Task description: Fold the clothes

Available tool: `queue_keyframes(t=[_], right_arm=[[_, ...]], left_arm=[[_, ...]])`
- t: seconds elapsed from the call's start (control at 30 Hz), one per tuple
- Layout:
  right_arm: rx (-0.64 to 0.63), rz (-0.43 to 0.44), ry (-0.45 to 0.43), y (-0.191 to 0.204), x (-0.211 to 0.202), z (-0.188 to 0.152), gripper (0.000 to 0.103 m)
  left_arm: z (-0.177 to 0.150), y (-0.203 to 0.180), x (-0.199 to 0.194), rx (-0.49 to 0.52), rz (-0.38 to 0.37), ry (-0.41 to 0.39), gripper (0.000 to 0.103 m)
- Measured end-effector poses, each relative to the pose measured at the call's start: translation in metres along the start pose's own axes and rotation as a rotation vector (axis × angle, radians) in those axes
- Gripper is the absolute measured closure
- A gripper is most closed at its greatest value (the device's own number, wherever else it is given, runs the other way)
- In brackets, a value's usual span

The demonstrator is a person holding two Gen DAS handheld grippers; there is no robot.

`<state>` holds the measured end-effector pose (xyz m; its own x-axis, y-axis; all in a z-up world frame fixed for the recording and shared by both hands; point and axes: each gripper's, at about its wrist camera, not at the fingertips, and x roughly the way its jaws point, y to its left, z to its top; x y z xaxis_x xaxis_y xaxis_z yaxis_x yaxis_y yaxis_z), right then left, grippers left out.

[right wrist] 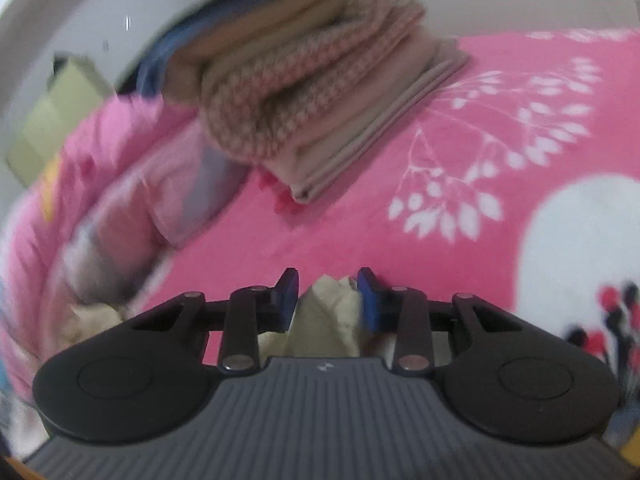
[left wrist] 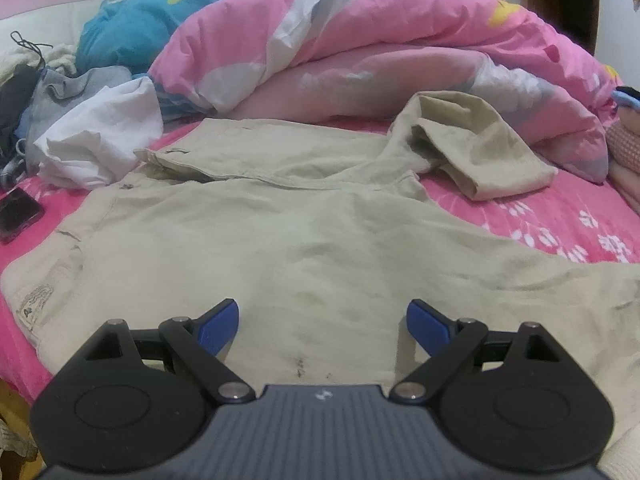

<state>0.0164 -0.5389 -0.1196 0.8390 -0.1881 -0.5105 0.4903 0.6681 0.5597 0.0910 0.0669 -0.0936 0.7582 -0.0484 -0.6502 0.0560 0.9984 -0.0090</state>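
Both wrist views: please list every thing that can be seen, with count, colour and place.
beige garment: one, spread on the bed sheet; a bunch of it between the right gripper's fingers
bed sheet: one, pink with white leaves
quilt: one, pink and white, bunched behind the garment
blue pillow: one, far left
white cloth: one, crumpled, left of the garment
grey clothes: a pile, far left
phone: one, dark, left edge
folded stack: one, beige and pink, on the sheet
left gripper: black, blue pads, open over the garment
right gripper: black, blue pads, fabric between them
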Motion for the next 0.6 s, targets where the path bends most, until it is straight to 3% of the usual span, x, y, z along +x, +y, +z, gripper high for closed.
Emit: queue_keyframes(t=[0.2,0.33,0.6], right_arm=[[0.181,0.113,-0.099,-0.034,-0.065,-0.009,0.062],[0.176,0.121,-0.014,-0.044,-0.086,-0.033,0.061],[0.126,0.098,0.016,-0.029,-0.082,-0.051,0.062]], left_arm=[[-0.003,0.0,0.001,0.011,0.005,0.008,0.011],[-0.003,0.002,0.001,0.005,0.012,0.01,0.011],[-0.008,0.016,-0.01,-0.041,0.025,0.01,0.011]])
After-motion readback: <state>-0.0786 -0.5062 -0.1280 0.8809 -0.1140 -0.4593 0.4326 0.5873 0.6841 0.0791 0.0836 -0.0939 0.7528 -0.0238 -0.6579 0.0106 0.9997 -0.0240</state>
